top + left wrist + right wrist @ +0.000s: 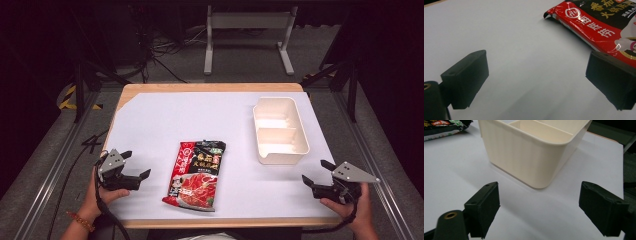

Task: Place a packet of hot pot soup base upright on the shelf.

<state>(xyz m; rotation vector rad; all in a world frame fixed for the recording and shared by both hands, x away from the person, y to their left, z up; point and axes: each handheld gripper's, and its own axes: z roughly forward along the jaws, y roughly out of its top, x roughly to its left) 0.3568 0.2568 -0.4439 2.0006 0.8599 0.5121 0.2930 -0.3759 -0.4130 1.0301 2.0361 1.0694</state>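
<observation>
Bring your left gripper [137,165] rightward and low, so one jaw slides under the near-left edge of the hotpot seasoning packet [196,173] before you close; both its jaws stand wide apart with nothing between them. Your right gripper [318,173], jaws likewise spread and unladen, waits just near the cream two-compartment bin [280,131]. The packet lies flat, mid-table near you, glossy red and black, likely slippery and limp.

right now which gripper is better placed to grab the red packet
Left. The left gripper is open beside the red packet; the right gripper, also open, faces the cream box.
</observation>
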